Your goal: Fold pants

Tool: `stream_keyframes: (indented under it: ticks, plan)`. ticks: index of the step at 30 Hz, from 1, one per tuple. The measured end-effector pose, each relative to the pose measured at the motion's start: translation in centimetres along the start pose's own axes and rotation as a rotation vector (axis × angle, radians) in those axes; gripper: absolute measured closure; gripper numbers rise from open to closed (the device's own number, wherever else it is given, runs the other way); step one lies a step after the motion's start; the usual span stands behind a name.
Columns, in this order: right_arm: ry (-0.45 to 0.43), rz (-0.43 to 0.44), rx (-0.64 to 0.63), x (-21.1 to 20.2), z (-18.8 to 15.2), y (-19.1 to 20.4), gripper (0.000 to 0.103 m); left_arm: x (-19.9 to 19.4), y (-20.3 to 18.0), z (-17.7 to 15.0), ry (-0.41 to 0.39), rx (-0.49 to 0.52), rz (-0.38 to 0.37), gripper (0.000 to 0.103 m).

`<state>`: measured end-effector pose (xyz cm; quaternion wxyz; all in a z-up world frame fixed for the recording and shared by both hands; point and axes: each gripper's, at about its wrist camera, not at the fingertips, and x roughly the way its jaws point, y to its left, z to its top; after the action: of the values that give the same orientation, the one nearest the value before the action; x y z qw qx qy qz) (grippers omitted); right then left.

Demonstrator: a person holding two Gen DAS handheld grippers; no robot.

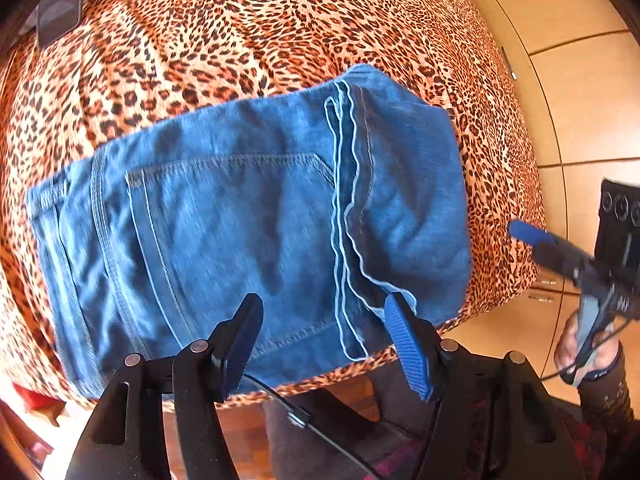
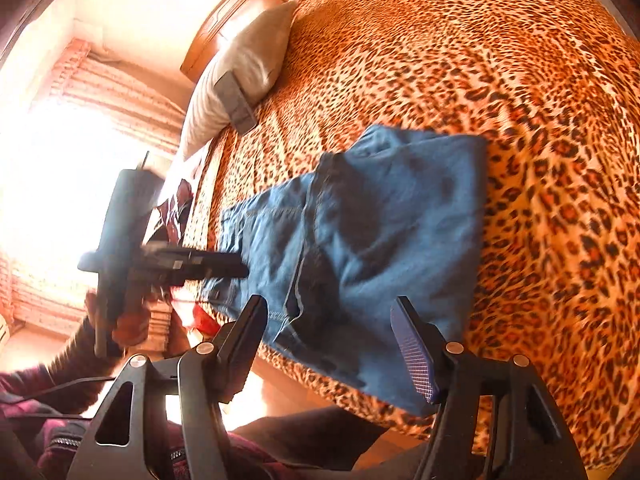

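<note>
Folded pants are lying on the bed, just beyond both sets of jaws. Left gripper and right gripper are standing released, grasping nothing. Folding is appearing complete; any next move calls for smoothing only.

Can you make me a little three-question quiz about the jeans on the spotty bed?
1. True or false: the left tool is clamped on the jeans.
2. What do the jeans lie on: A) a leopard-print bedspread, B) a wooden table, C) the floor?
3. Fill in: at the far end of the bed lies a grey ____.

Key:
1. False; both the left tool and the right tool stand open with nothing between their fingers.
2. A.
3. Pillow.
</note>
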<state>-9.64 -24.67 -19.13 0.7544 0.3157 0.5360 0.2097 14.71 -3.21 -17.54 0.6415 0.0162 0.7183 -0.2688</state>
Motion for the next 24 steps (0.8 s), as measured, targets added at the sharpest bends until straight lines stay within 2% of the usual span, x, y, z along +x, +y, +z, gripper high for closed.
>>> stream_keyframes:
  ticks: [2,5,8,13,17,19,20,21,22,24]
  plan:
    - [0.047,0.001,-0.011,0.5,2.1,-1.6,0.036,0.9,-0.7,-2.4,-0.023,-0.066,0.035,0.040]
    - [0.124,0.011,-0.119,1.7,4.2,-2.8,0.036,2.5,-1.3,-5.7,-0.050,-0.216,0.068,0.040]
    - [0.194,0.019,-0.240,3.6,6.8,-2.6,0.036,4.5,-1.5,-8.0,-0.055,-0.400,0.026,0.040]
    - [0.269,-0.016,-0.484,7.9,10.7,0.7,0.036,6.7,-0.4,-11.0,-0.097,-0.687,-0.013,0.039]
    - [0.306,-0.036,-0.624,12.2,12.4,3.5,0.036,7.7,0.4,-11.7,-0.151,-0.817,-0.003,0.039]
    - [0.336,-0.064,-0.709,14.6,12.1,4.7,0.037,8.0,0.4,-11.7,-0.197,-0.868,-0.008,0.040]
    - [0.376,-0.052,-0.758,15.5,11.4,5.4,0.055,8.0,0.5,-11.7,-0.222,-0.894,0.015,0.043]
    - [0.418,-0.051,-0.808,16.3,10.6,6.2,0.091,8.0,0.7,-11.9,-0.235,-0.929,0.040,0.060]
    - [0.443,-0.065,-0.848,16.8,10.0,7.2,0.096,8.5,0.6,-11.8,-0.250,-0.965,0.032,0.069]
    - [0.424,0.014,-0.886,15.8,9.3,9.4,0.097,8.6,0.6,-13.3,-0.291,-1.055,0.013,0.074]
